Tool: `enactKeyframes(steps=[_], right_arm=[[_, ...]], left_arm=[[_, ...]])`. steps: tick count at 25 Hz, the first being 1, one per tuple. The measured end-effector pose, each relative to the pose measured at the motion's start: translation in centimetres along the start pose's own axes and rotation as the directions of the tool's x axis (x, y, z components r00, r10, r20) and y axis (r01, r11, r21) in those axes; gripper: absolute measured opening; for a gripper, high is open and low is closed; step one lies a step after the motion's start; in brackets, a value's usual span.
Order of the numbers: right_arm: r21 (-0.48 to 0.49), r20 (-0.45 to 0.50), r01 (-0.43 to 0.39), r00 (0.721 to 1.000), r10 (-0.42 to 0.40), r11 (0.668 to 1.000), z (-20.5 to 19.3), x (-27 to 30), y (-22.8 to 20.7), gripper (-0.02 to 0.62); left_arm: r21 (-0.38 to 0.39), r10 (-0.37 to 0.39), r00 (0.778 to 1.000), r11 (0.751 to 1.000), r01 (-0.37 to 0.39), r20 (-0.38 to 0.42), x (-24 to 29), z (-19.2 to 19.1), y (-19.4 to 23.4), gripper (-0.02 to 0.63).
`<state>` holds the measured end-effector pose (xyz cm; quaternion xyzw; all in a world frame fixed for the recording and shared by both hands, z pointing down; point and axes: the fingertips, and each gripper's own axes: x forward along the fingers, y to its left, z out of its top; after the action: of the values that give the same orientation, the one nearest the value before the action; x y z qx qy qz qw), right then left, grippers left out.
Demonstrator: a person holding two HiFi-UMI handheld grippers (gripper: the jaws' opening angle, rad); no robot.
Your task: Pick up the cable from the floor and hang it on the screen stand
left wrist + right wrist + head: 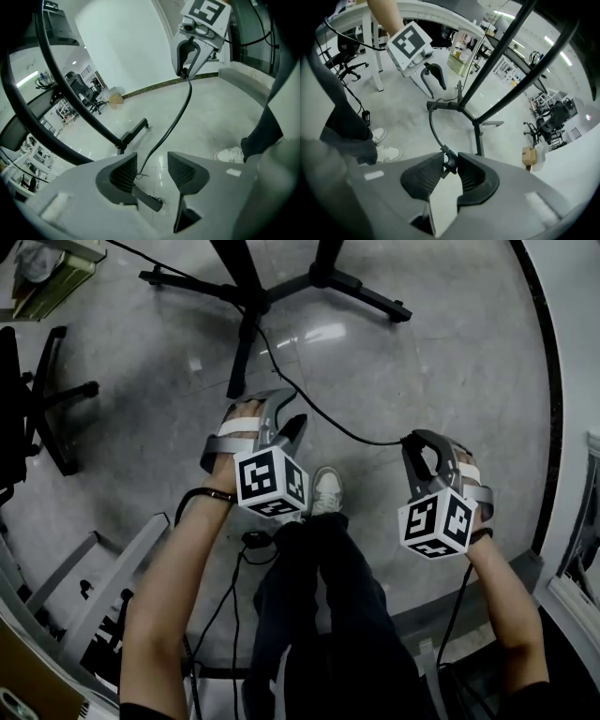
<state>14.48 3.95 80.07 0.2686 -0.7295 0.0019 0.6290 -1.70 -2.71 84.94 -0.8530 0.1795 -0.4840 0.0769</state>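
Observation:
A black cable [319,413] runs across the grey floor from the black screen stand's base [281,287] to my right gripper [424,442], which is shut on its plug end [449,159]. In the right gripper view the cable [432,126] curves from the jaws down toward the stand's feet [461,110]. My left gripper [289,413] is to the left, raised above the floor. Its jaws [152,168] stand open and touch nothing. Seen past them, the cable [176,119] hangs from the right gripper [186,70].
The person's white shoe [325,491] and dark trouser leg are between the grippers. An office chair base [47,399] stands at left and a white table frame [103,587] at lower left. A power adapter [253,540] with thin cables lies near the shoe. A raised curb [553,409] borders the right.

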Motion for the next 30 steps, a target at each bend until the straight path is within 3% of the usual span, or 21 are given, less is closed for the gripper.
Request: enactKeyframes(steps=[8, 20, 25, 26, 27, 30], right_arm=[[-0.086, 0.094, 0.11, 0.99, -0.102, 0.99, 4.4, -10.9, -5.6, 0.092], [-0.045, 0.16, 0.213, 0.966, -0.204, 0.976, 7.7, -23.2, -11.0, 0.092], [-0.026, 0.196, 0.271, 0.945, -0.261, 0.962, 9.1, -28.2, -13.6, 0.092], [-0.025, 0.211, 0.278, 0.941, -0.267, 0.96, 9.5, -29.1, -13.9, 0.092], [-0.027, 0.224, 0.285, 0.936, -0.272, 0.958, 9.8, -29.9, -14.2, 0.092], [-0.023, 0.222, 0.313, 0.927, -0.301, 0.949, 10.0, -32.0, -15.0, 0.092]], left_arm=[[0.04, 0.049, 0.999, 0.998, -0.048, -0.008, -4.2, 2.9, 3.0, 0.21], [0.022, 0.147, 0.987, 0.989, -0.149, 0.064, -9.3, 7.4, 7.3, 0.206], [-0.002, 0.185, 0.976, 0.983, -0.186, 0.115, -11.2, 9.4, 8.4, 0.157], [-0.009, 0.206, 0.97, 0.978, -0.207, 0.131, -11.7, 9.9, 8.9, 0.116], [-0.018, 0.226, 0.963, 0.974, -0.226, 0.148, -12.2, 10.4, 9.4, 0.026], [-0.028, 0.252, 0.95, 0.968, -0.251, 0.184, -13.7, 11.7, 10.4, 0.025]])
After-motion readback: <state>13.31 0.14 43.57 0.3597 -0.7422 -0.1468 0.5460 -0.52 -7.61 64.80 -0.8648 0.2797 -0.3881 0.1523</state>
